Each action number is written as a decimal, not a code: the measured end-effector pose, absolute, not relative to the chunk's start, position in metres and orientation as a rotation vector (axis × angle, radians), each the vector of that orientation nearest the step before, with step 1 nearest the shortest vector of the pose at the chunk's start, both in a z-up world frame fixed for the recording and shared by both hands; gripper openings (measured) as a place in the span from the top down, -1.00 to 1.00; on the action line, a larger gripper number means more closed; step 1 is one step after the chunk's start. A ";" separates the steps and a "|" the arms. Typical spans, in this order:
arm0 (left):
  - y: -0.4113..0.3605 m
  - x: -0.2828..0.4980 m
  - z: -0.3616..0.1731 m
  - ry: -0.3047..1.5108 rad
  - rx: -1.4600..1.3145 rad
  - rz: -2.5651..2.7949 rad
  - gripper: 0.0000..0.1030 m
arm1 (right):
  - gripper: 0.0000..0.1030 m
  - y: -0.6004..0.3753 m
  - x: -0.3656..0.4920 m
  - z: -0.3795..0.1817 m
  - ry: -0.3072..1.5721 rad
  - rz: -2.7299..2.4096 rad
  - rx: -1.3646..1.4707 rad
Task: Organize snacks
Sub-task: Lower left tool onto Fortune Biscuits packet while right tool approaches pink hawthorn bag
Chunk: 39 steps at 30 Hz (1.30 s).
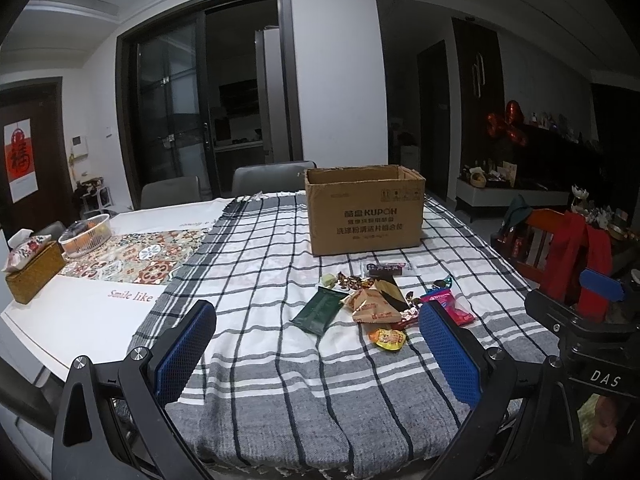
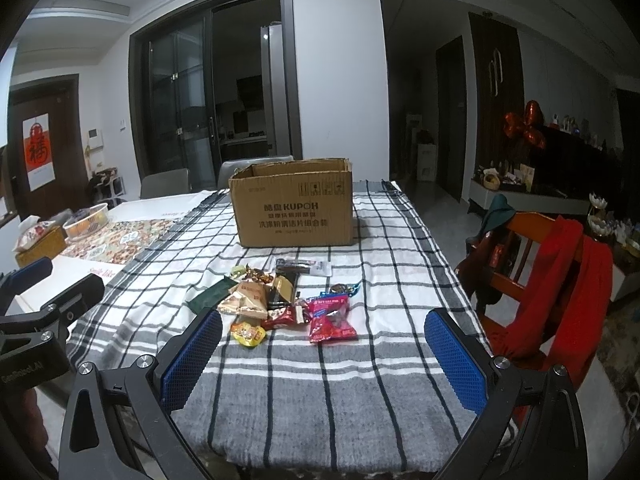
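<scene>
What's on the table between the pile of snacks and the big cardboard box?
Nothing. Only bare checked tablecloth lies between the snack pile and the cardboard box. The right wrist view shows it best; a dark flat packet lies nearest the box.

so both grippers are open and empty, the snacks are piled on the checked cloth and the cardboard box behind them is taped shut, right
Not quite: the cardboard box is open at the top, as the right wrist view shows. The rest holds: the left gripper and right gripper are open and empty, and the snacks lie on the checked cloth.
</scene>
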<state>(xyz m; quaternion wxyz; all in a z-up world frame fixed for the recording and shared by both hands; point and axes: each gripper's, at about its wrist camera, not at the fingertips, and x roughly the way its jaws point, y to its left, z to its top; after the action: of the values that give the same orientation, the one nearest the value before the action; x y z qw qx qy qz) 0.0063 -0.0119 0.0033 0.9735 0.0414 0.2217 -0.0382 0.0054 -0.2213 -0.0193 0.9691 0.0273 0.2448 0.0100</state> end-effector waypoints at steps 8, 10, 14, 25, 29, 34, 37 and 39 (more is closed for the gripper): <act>-0.022 0.034 -0.007 0.489 0.102 -0.122 -0.89 | -0.98 -0.227 0.028 -0.031 0.530 0.016 0.050; -0.024 0.044 -0.012 0.509 0.101 -0.134 -0.86 | -0.96 -0.228 0.036 -0.035 0.546 0.016 0.048; -0.027 0.064 -0.019 0.554 0.086 -0.157 -0.76 | -0.86 -0.228 0.053 -0.043 0.580 0.025 0.037; -0.044 0.123 -0.044 0.651 0.074 -0.192 -0.59 | -0.51 -0.235 0.112 -0.070 0.684 0.075 0.044; -0.050 0.142 -0.059 0.697 0.069 -0.205 -0.54 | -0.40 -0.240 0.130 -0.085 0.736 0.086 0.076; -0.054 0.164 -0.076 0.750 0.055 -0.216 -0.45 | -0.34 -0.242 0.152 -0.103 0.792 0.097 0.102; -0.055 0.175 -0.085 0.782 0.035 -0.219 -0.39 | -0.30 -0.242 0.162 -0.112 0.816 0.099 0.103; -0.057 0.183 -0.090 0.802 0.025 -0.224 -0.35 | -0.26 -0.241 0.166 -0.116 0.832 0.099 0.101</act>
<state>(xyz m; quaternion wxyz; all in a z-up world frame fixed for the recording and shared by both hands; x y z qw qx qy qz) 0.1826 -0.0568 -0.0902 0.9146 0.0121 0.3894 -0.1086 0.1659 -0.2414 -0.1160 0.9124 0.0488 0.4036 0.0481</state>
